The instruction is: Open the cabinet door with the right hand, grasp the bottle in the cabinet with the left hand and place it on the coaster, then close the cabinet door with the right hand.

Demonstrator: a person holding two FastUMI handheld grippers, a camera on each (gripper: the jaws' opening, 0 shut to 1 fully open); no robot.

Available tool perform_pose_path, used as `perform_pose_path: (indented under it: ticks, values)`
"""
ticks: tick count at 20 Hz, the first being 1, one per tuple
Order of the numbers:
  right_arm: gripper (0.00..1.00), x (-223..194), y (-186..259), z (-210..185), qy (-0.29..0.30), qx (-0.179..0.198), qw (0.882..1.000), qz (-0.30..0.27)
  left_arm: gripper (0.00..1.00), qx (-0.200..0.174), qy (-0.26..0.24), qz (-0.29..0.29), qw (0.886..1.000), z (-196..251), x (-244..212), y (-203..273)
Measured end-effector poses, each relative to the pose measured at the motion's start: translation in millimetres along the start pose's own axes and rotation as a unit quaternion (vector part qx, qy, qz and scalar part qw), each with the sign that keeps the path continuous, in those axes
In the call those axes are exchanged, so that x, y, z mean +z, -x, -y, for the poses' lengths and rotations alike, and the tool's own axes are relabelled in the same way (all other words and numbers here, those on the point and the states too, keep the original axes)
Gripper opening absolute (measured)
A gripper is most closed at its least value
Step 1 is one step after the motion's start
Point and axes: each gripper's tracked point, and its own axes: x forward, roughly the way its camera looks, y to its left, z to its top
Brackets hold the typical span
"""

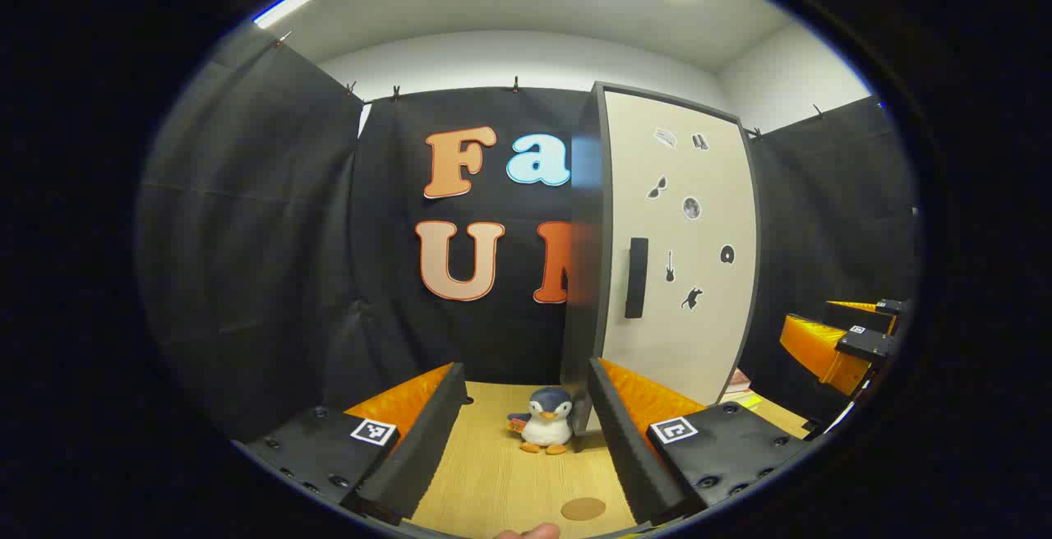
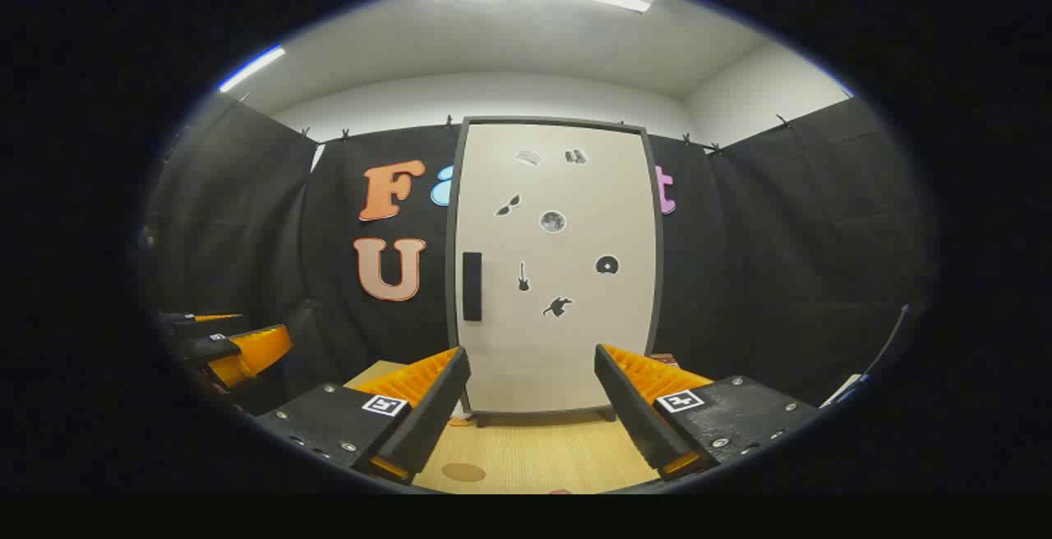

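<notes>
A tall pale cabinet (image 2: 559, 276) stands on the wooden table, its door closed, with a dark vertical handle (image 2: 472, 286) near the door's left edge. In the left gripper view the cabinet (image 1: 682, 260) is at the right, its handle (image 1: 636, 278) facing me. A round brown coaster (image 1: 583, 509) lies flat on the table near my left gripper (image 1: 518, 440), which is open. The coaster (image 2: 463, 472) also lies low between the fingers of my right gripper (image 2: 530, 416), also open and facing the door from some way off. The bottle is hidden.
A small plush penguin (image 1: 546, 430) sits on the table beside the cabinet's left corner. The right gripper (image 1: 846, 342) shows at the right edge of the left gripper view, the left gripper (image 2: 222, 346) at the left edge of the right gripper view. Black cloth walls surround the table.
</notes>
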Motion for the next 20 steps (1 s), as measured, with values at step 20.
perform_pose_path:
  ticks: [20]
  values:
    - [0.94,-0.5,-9.5,-4.9,-0.015,0.015,1.0,-0.005,0.99,0.012,0.0,-0.012,1.0,-12.2,-10.5,-9.4]
